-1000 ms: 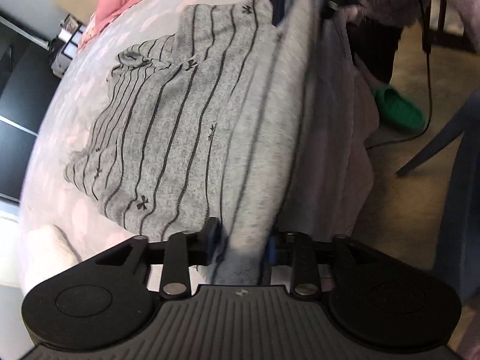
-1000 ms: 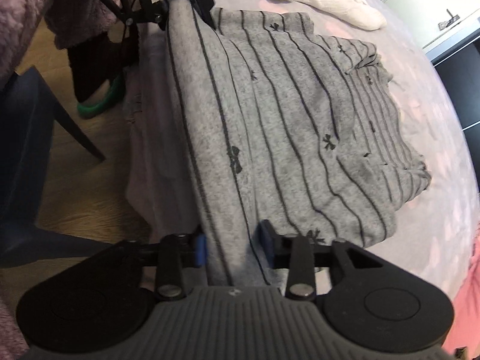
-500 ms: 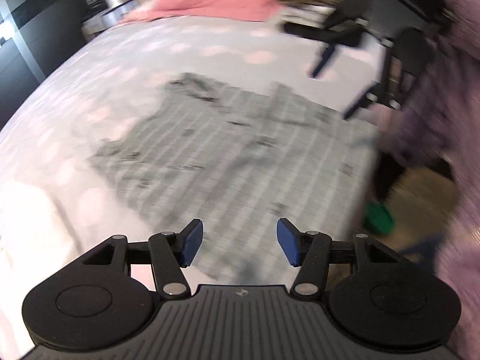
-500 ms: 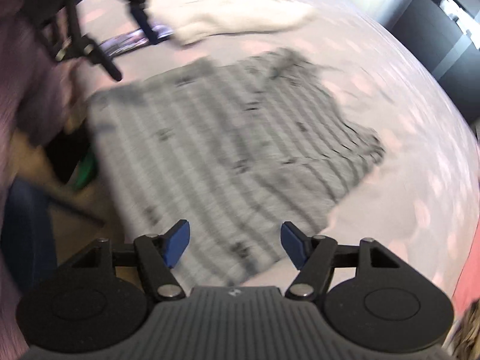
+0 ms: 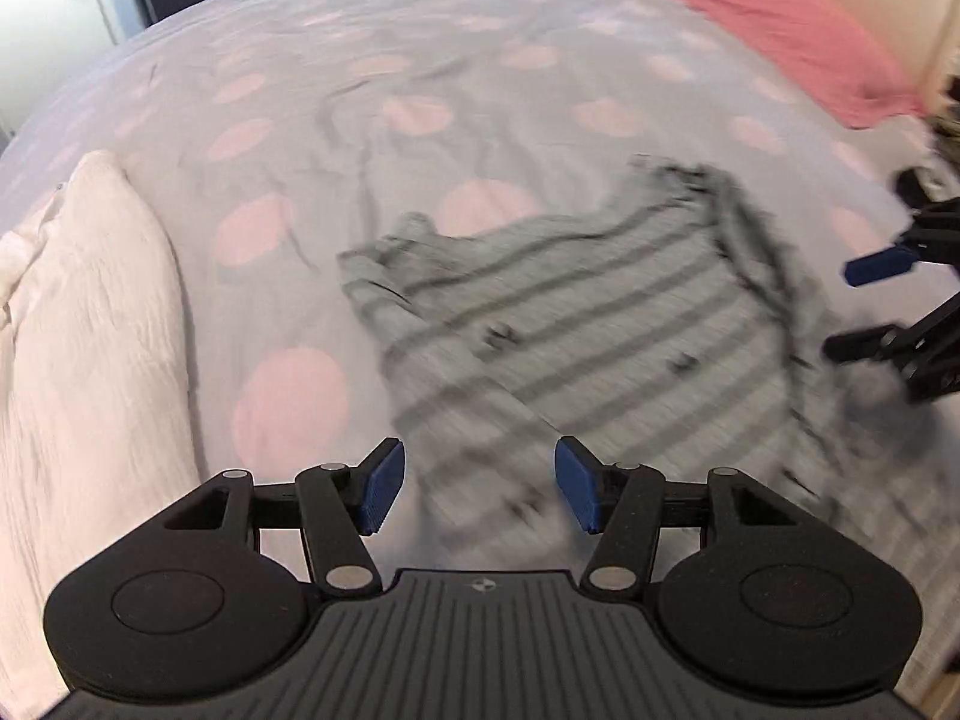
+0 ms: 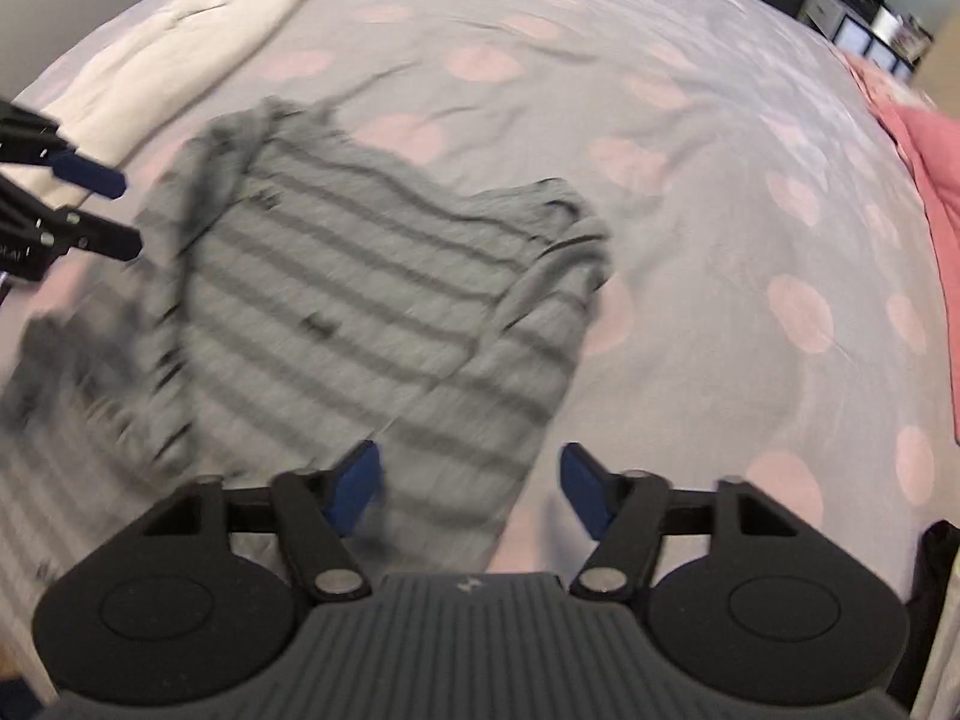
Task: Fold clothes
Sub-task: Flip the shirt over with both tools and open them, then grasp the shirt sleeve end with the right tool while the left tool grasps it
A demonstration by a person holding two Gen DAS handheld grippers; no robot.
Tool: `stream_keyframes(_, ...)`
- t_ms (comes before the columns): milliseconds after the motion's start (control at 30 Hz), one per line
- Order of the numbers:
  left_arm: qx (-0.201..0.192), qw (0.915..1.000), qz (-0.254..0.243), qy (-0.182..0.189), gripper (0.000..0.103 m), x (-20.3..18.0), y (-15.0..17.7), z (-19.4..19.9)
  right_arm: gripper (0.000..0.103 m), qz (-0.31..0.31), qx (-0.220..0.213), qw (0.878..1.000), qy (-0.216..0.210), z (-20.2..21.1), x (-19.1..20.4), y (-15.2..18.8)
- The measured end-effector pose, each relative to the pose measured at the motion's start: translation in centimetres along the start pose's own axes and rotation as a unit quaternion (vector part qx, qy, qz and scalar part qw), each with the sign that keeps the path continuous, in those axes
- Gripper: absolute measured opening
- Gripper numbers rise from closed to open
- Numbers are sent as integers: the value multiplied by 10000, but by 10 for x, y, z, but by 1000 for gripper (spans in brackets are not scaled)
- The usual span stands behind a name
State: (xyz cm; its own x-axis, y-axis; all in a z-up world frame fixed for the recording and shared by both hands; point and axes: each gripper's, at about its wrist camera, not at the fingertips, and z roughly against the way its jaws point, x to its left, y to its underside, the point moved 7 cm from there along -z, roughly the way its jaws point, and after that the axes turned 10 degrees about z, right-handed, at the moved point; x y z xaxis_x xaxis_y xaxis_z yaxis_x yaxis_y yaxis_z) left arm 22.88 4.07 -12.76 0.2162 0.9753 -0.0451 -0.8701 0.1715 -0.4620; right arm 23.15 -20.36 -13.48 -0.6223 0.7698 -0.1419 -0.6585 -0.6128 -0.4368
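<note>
The grey striped shirt point(image 5: 600, 324) lay flat on the bed point(image 5: 420, 60), below and ahead of both grippers. The left gripper point(image 5: 477, 495) hung with its fingers point(image 5: 379, 495) spread and empty. The right gripper point(image 6: 468, 489) had just been narrowing, its fingers point(image 6: 585, 492) apart and pressing on nothing. A white towel point(image 5: 90, 330) lay left of the shirt.

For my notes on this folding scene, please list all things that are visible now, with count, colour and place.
Grey knitted top with dark stripes: one, lying on the bed, in front of both grippers.
Bed cover: one, pale grey with pink dots, under everything.
White crinkled cloth: one, at the bed's edge, apart from the top.
Pink fabric: one, at the far edge of the bed.
Left gripper: black with blue pads, open, nothing between the pads.
Right gripper: black with blue pads, open, holding nothing; jaws have just been closing somewhat.
</note>
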Motion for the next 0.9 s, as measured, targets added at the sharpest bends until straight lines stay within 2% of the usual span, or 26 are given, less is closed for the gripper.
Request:
stream_keyframes(33, 13, 10000, 53, -49, 53, 5, -6, -7, 47, -113, 21, 9999, -18, -6, -7, -6)
stream_keyframes(100, 50, 9997, 217, -84, 51, 16, -17, -20, 37, -340, 10, 9994, 24, -21, -21, -18)
stream_keyframes(167, 78, 9989, 457, -23, 47, 26, -29, -31, 37, -552, -26, 9985, 36, -33, -35, -29)
stream_keyframes(400, 139, 9943, 1045, 150, 49, 52, -49, -65, 39, -1122, -163, 9935, -82, -68, -68, -59)
stream_keyframes(467, 52, 9938, 1097, 179, 49, 54, -53, -67, 44, -1181, -200, 9927, -111, -76, -73, -65)
stream_keyframes(533, -15, 9943, 1058, 159, 48, 54, -59, -70, 43, -1235, -174, 9920, -189, -85, -76, -68)
stream_keyframes(567, -35, 9940, 1082, 168, 46, 54, -61, -71, 42, -1277, -187, 9913, -263, -88, -77, -68)
stream_keyframes(633, -71, 9935, 1123, 188, 34, 54, -63, -73, 33, -1310, -211, 9905, -372, -93, -78, -70)
stream_keyframes(667, -88, 9939, 1081, 223, 22, 52, -65, -73, 21, -1295, -233, 9904, -425, -94, -77, -72)
stream_keyframes(700, -105, 9942, 1036, 258, 10, 49, -66, -71, 16, -1257, -232, 9908, -436, -93, -76, -74)
stream_keyframes(767, -140, 9949, 946, 326, 7, 44, -69, -66, 11, -1174, -221, 9922, -368, -89, -73, -78)
stream_keyframes(900, -370, 9953, 809, 394, 6, 41, -76, -43, 10, -1183, -417, 9912, -415, -69, -75, -83)
